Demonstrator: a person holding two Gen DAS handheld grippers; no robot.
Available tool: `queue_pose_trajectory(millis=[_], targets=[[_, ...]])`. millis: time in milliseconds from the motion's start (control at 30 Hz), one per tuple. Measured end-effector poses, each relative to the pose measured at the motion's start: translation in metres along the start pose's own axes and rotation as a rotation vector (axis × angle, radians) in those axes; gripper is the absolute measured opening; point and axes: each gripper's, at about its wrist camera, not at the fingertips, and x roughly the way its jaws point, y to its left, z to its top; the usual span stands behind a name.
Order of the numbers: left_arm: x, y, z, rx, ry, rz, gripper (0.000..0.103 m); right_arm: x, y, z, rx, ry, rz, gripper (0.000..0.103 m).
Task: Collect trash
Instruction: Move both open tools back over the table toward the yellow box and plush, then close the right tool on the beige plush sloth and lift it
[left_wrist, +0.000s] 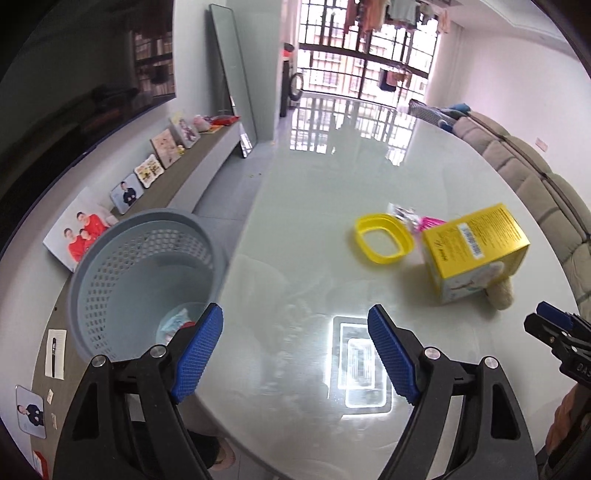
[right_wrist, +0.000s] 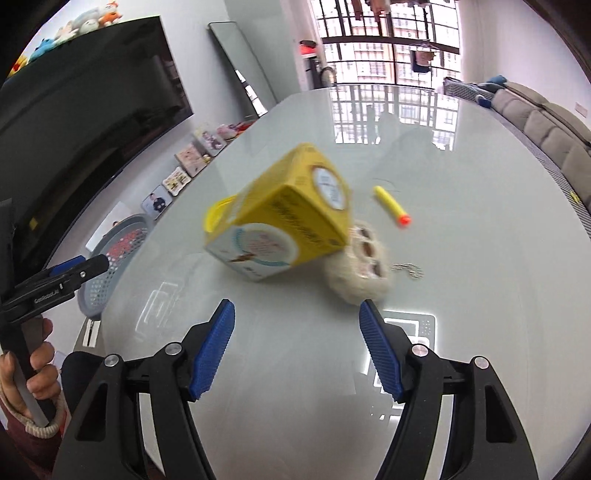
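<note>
On the glossy pale table (left_wrist: 295, 221) stands one yellow carton (left_wrist: 474, 247), tipped so that one end rests up on a fluffy cream plush toy (right_wrist: 360, 269). In the left wrist view the carton's long axis runs from about eight o'clock to two o'clock. At its nine o'clock lies one yellow plastic ring-shaped lid (left_wrist: 383, 238), and a pink-and-clear wrapper (left_wrist: 417, 218) shows between the two. In the right wrist view one yellow foam dart (right_wrist: 391, 205) lies at the carton's three o'clock, apart from it, orange tip pointing toward four o'clock; a small metal chain (right_wrist: 408, 269) lies just beside the plush.

One grey perforated waste basket (left_wrist: 144, 280) stands off the table's edge at nine o'clock, with a few scraps in its bottom.

The left gripper (left_wrist: 295, 350) hangs over bare tabletop, jaws spread wide, nothing between them. The right gripper (right_wrist: 297, 349) is likewise agape and empty, with carton and plush at its twelve o'clock.
</note>
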Motion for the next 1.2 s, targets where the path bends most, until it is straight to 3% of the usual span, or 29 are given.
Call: queue_pose_trajectory(millis=[200, 433, 933, 1000, 1067, 1200], targets=[[0.010, -0.048, -0.001, 0.039, 0.028, -0.037, 0.079, 0.009, -0.036, -0.001, -0.007, 0.013, -0.037, 0.067], [0.019, -0.076, 0.001, 0.038, 0.046, -0.044, 0.079, 0.033, -0.040, 0.015, -0.073, 0.039, 0.000, 0.067], [0.030, -0.090, 0.005, 0.020, 0.073, -0.010, 0.079, 0.067, -0.042, 0.032, -0.167, 0.086, 0.079, 0.067], [0.030, -0.089, 0.006, 0.019, 0.073, -0.010, 0.079, 0.065, -0.041, 0.032, -0.181, 0.082, 0.080, 0.064], [0.030, -0.088, 0.006, 0.018, 0.073, -0.011, 0.079, 0.062, -0.039, 0.029, -0.196, 0.083, 0.071, 0.054], [0.030, -0.089, 0.006, 0.018, 0.077, -0.016, 0.079, 0.057, -0.039, 0.024, -0.190, 0.090, 0.085, 0.051]])
